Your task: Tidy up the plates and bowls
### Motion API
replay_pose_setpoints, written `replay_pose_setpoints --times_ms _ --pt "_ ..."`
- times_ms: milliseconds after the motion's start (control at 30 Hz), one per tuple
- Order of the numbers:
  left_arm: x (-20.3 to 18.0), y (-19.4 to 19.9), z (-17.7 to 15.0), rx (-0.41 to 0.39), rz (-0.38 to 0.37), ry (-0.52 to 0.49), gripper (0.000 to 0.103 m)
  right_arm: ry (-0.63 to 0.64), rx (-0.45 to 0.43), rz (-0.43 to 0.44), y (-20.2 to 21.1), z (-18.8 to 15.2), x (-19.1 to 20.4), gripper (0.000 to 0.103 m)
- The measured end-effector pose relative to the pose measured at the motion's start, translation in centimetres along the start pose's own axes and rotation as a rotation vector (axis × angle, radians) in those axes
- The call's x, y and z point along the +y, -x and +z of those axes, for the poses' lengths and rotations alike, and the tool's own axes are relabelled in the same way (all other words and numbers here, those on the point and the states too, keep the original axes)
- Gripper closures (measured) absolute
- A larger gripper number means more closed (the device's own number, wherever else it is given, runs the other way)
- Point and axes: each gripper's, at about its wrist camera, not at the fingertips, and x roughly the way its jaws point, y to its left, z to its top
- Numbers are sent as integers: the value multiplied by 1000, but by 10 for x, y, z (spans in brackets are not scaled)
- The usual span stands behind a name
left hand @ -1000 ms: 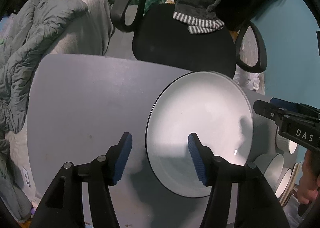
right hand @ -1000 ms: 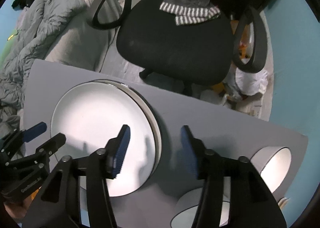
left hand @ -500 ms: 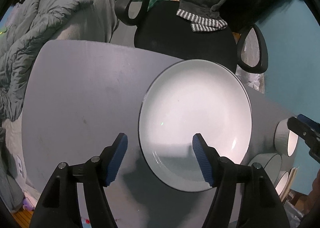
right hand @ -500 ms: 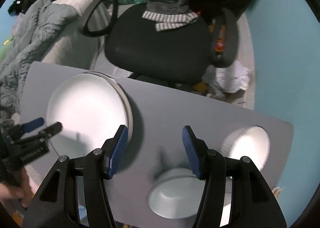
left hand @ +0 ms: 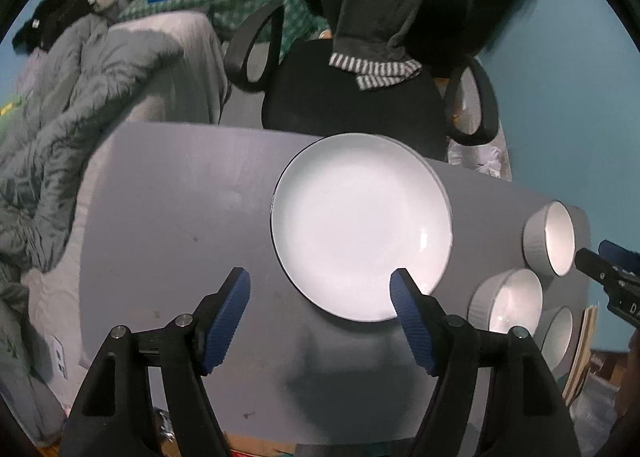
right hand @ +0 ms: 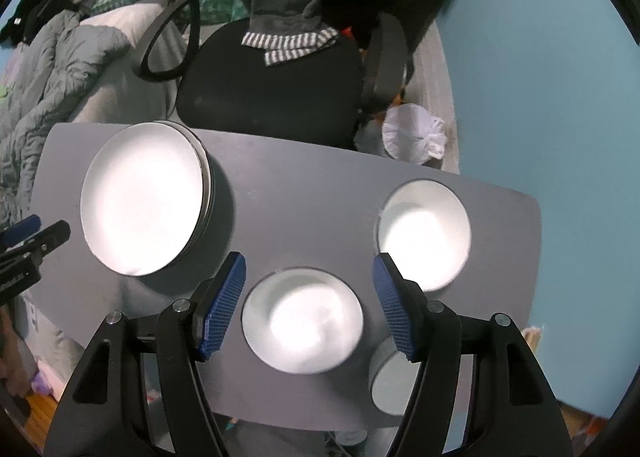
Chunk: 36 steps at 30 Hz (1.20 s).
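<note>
Plates (right hand: 144, 199) stacked far left on table (right hand: 304, 177), both grippers wide and empty, so we drop right gripper (right hand: 306, 291) straight over near bowl (right hand: 302, 321), pinch its rim, nest into far-right bowl (right hand: 424, 233); left gripper (left hand: 320, 307) waits.

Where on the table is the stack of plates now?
In the right wrist view the stack of plates lies on the left part of the grey table, left of the three bowls, before the black office chair.
</note>
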Motion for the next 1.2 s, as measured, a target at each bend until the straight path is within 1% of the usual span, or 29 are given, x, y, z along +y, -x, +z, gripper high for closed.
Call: replay_pose_setpoints --times_ms 167,233,400,567,700,900,1200 --pt "-14 27 -10 -43 -7 -68 27 -46 -30 4 24 -13 -7 38" --pt "-19 37 -14 -60 -11 -98 24 -63 -52 4 37 -19 -9 38" --pt "-30 57 -24 -83 -33 -169 24 -117 -94 2 64 -32 -16 37" --pt "-38 74 -33 -101 -81 -207 23 -172 -126 6 82 -45 -22 37" --pt "-44 83 -38 -117 -135 -223 23 -218 -150 6 95 -60 -27 37" --pt "-60 91 -44 -119 -182 -295 23 -303 -159 -18 107 -86 -38 37" --pt "-85 100 -53 -114 -215 -402 23 -399 -139 -58 112 -111 -57 37"
